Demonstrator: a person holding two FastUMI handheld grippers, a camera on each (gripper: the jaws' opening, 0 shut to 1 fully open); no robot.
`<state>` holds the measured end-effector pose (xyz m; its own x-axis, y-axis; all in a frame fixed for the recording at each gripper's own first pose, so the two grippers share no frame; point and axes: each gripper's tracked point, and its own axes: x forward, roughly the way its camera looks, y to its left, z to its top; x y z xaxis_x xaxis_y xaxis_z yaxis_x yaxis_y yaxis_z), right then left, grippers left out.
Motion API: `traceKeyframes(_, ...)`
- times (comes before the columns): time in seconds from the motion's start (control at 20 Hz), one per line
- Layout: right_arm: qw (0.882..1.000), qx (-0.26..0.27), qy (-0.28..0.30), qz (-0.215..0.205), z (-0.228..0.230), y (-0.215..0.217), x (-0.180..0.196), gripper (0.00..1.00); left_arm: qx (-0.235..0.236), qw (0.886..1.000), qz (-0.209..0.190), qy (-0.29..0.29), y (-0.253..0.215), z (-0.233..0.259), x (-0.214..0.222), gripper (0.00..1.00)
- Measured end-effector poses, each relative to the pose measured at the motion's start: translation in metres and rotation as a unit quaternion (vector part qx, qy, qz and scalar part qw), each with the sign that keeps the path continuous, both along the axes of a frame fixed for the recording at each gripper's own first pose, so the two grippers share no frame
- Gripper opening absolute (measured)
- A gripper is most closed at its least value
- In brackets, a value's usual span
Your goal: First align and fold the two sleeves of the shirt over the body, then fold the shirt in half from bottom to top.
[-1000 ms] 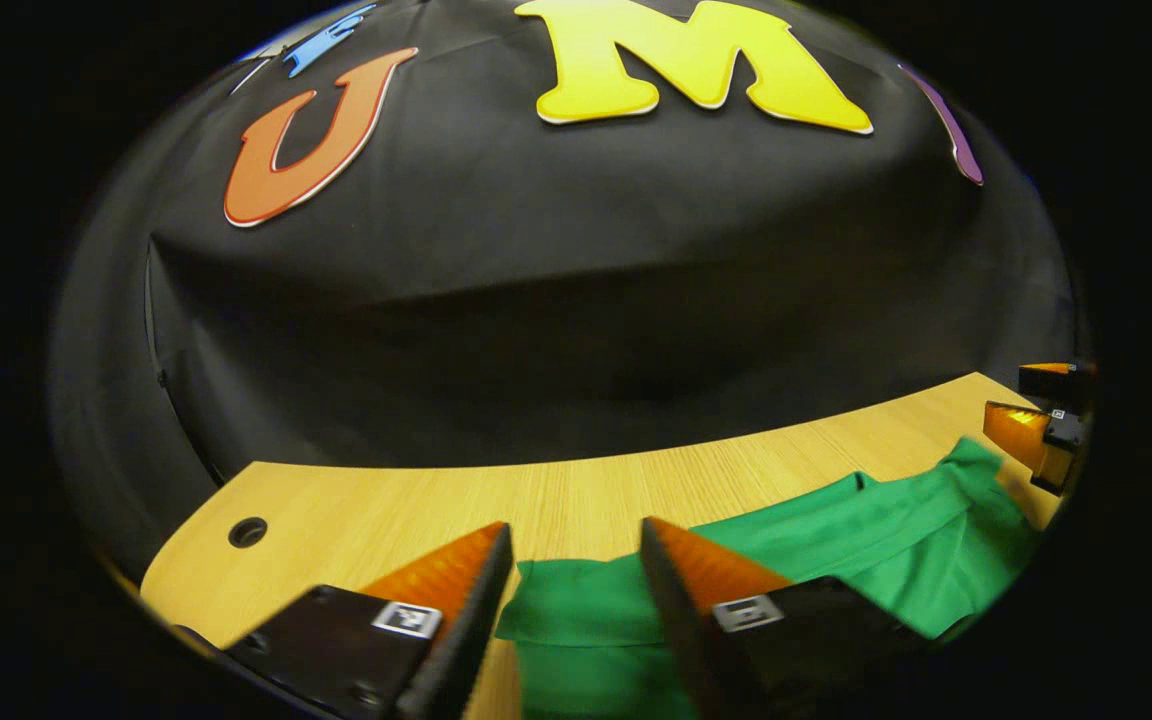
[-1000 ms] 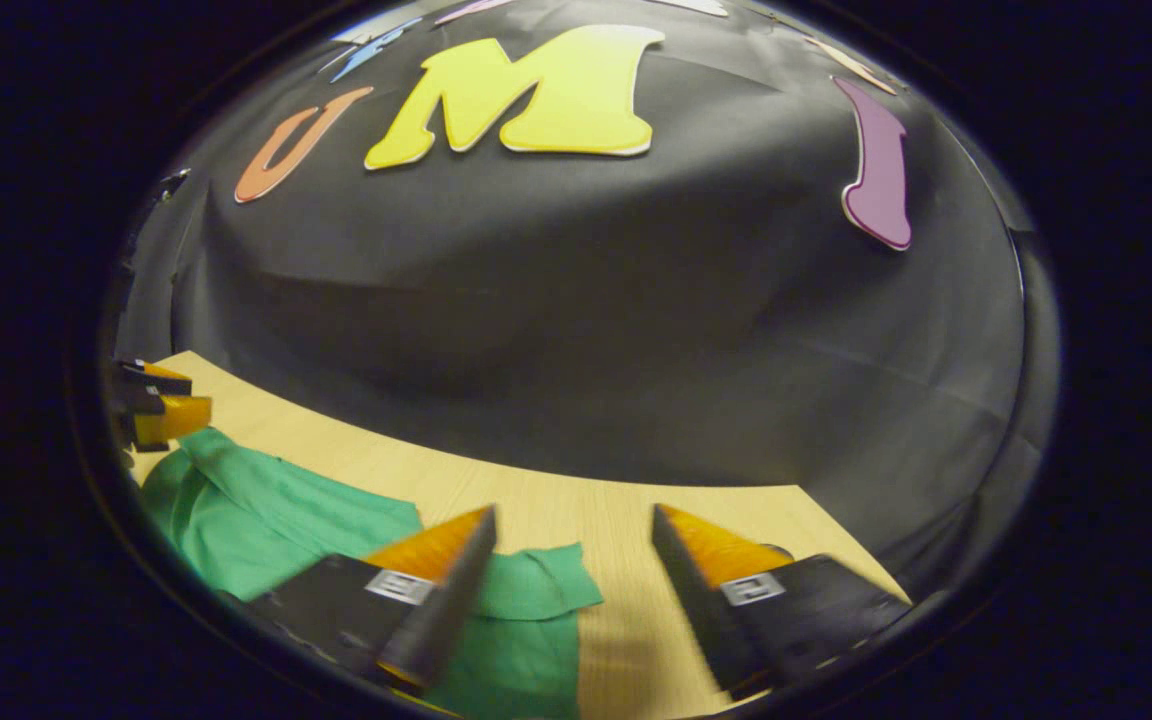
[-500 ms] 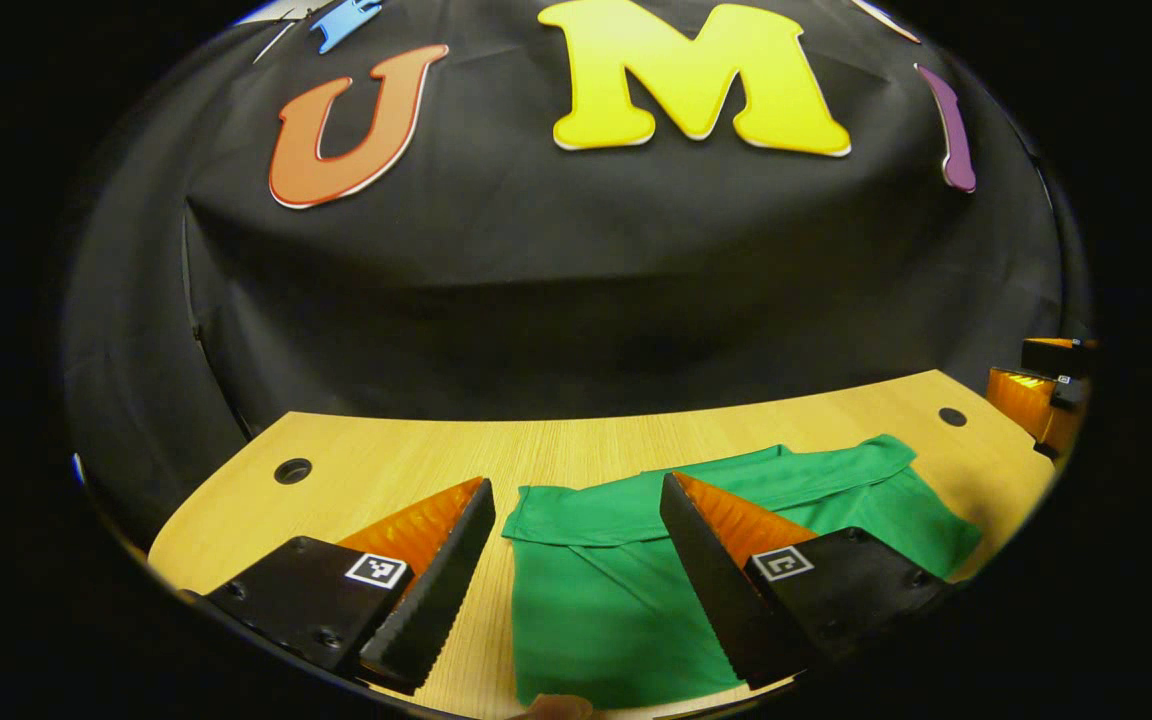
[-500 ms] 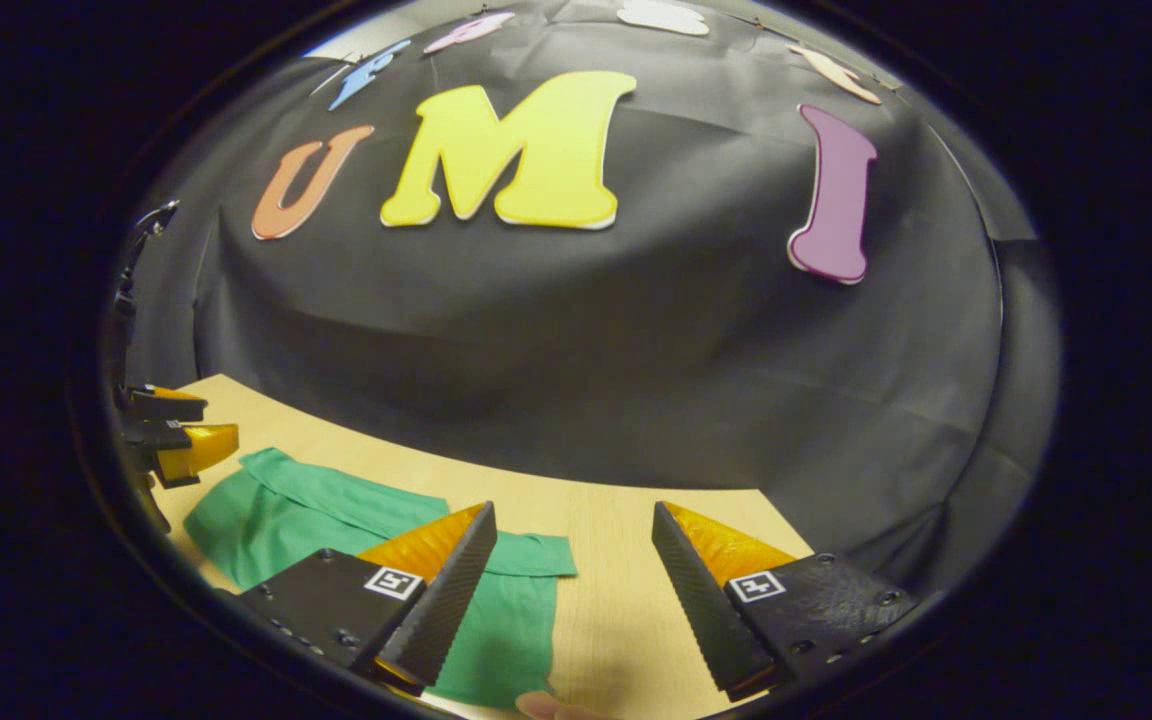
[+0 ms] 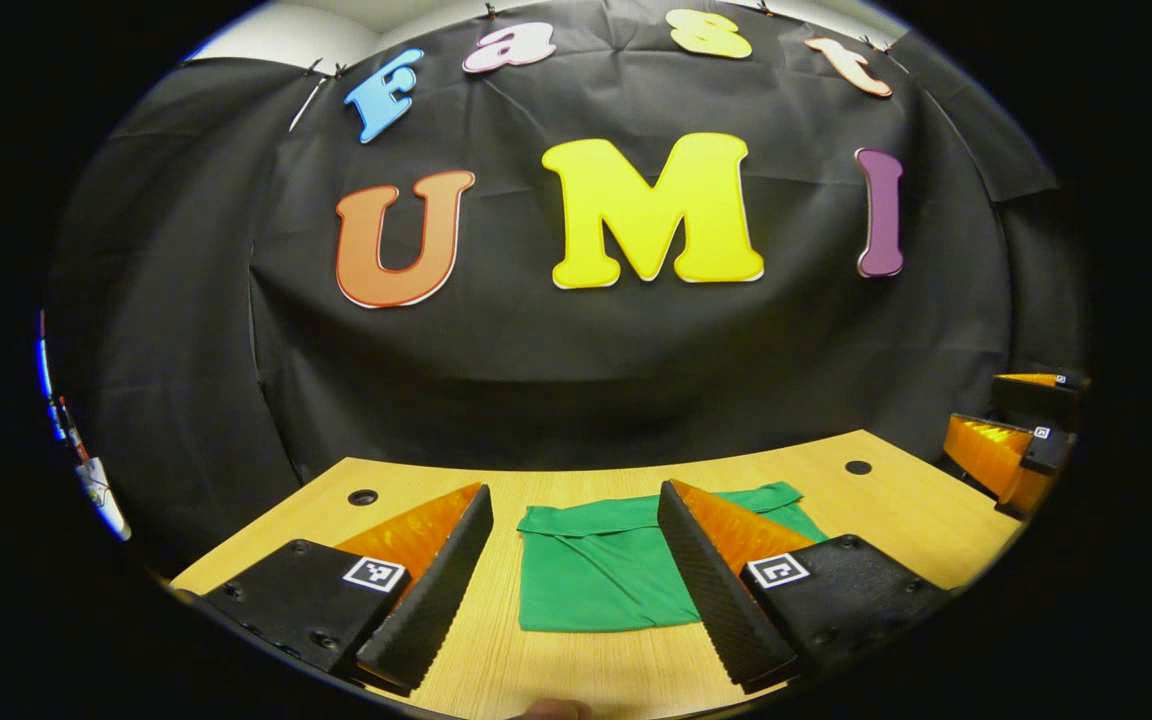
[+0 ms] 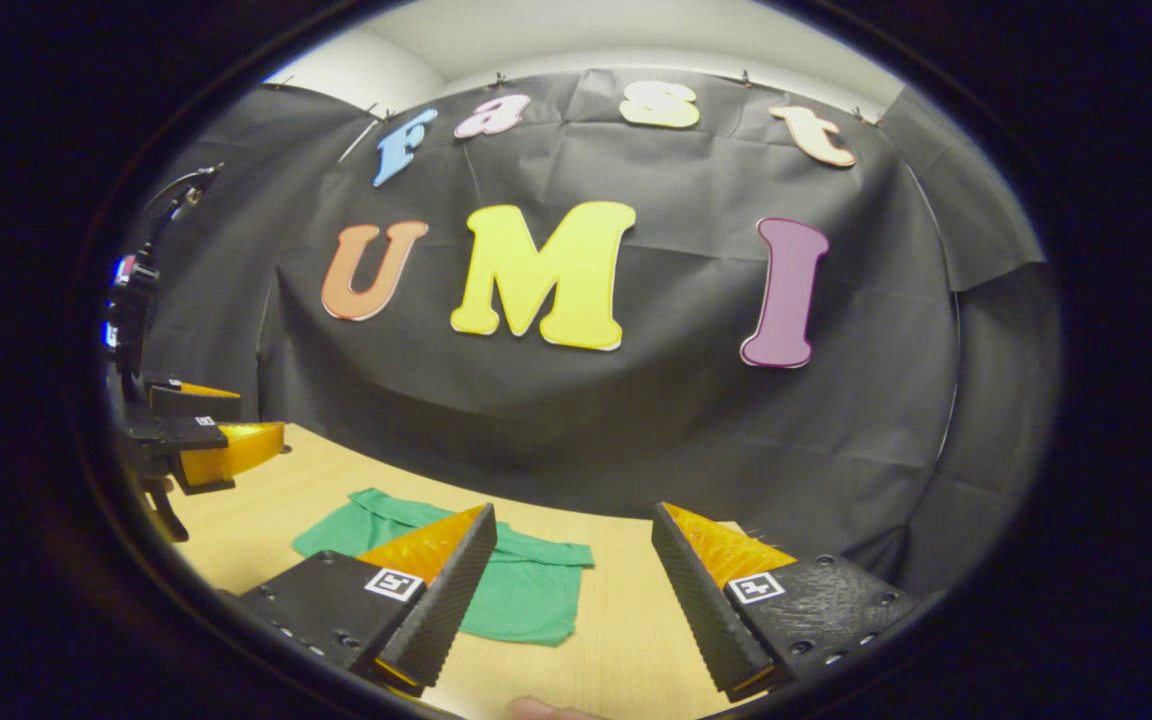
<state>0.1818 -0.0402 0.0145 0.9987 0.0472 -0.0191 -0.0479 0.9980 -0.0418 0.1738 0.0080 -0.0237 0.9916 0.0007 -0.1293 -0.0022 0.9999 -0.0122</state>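
Observation:
The green shirt (image 5: 596,570) lies folded into a compact rectangle on the wooden table (image 5: 896,500), flat and free of both grippers. My left gripper (image 5: 574,486) hangs open above and in front of it, nothing between its fingers. In the right gripper view the shirt (image 6: 521,590) sits left of centre, partly behind my left-hand finger. My right gripper (image 6: 573,507) is open too, held over the table to the shirt's right. Each gripper shows at the other view's edge: the right gripper (image 5: 972,405) and the left gripper (image 6: 258,412), both with fingers apart.
The table has two round cable holes (image 5: 363,497) (image 5: 858,467) near its back edge. Black cloth hangs as the wall right behind the table. A fingertip (image 5: 556,708) pokes in at the bottom edge. Bare wood (image 6: 626,620) surrounds the shirt.
Both grippers have drawn back and risen away from the shirt, which now looks smaller and farther off. The shirt lies still in its folded shape. Both stayed open.

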Motion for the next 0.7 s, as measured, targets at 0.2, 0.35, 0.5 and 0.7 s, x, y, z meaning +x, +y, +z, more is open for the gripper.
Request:
traceKeyframes(0.2,1.0,-0.005,-0.011,0.013,0.009,0.005,-0.07,0.95,0.009,1.0,0.007,-0.013,-0.007,0.013,-0.069,1.0)
traceKeyframes(0.35,0.999,0.001,-0.027,0.017,0.021,0.009,-0.12,0.95,0.008,0.999,0.015,-0.027,-0.006,0.019,-0.112,1.0)
traceKeyframes(0.5,1.0,0.013,-0.021,0.008,0.013,0.01,-0.171,0.95,-0.014,1.0,0.01,-0.025,-0.003,0.015,-0.148,1.0)
traceKeyframes(0.7,0.999,0.038,-0.034,0.016,0.001,0.024,-0.222,0.95,-0.025,0.999,0.01,-0.037,0.002,0.015,-0.188,1.0)
